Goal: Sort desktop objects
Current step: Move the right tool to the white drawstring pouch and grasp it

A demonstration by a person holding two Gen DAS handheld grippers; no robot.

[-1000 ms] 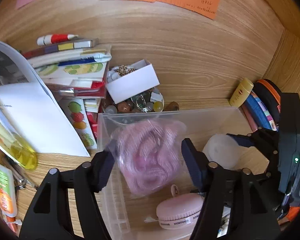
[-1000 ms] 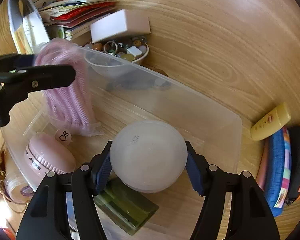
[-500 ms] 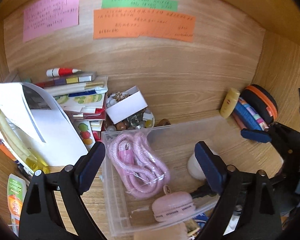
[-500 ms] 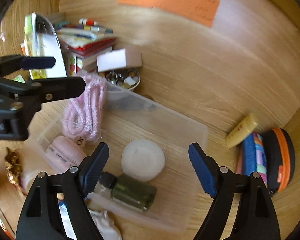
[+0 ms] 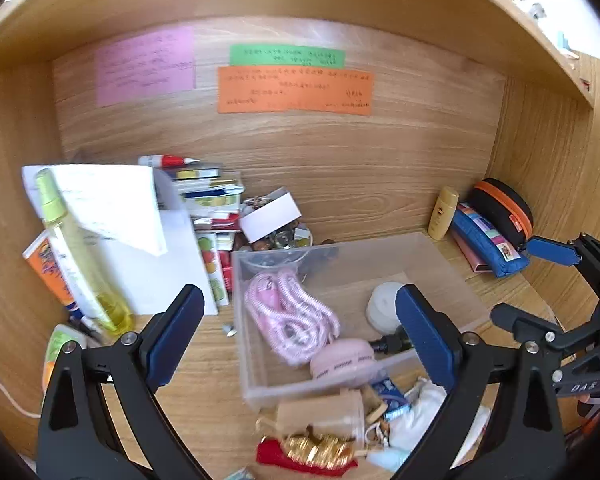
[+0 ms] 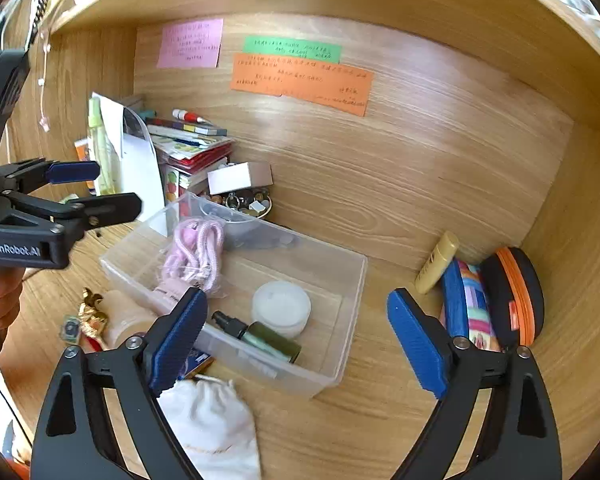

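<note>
Both grippers hung above the desk with nothing between their pads: the left gripper had its jaws opening wide and empty, and the right gripper likewise was opening with no object in it. The clear plastic bin stood near the middle of the desk, and it already held four things: a pink coiled cable in a bag toward its left end, a pink round case against its front wall, a white round jar near its middle, and a dark green bottle lying along its front wall. So part of the sorting looked done. Much was left, by the look of it. Just outside the bin's front wall lay a white drawstring pouch, a gold trinket on red and a tan cup-like container. At the desk's right edge a yellow tube, a blue pencil case and a black and orange zip case crowded together. Toward the back left corner stood a stack of books, a white box over a bowl of small trinkets, and a yellow spray bottle.
</note>
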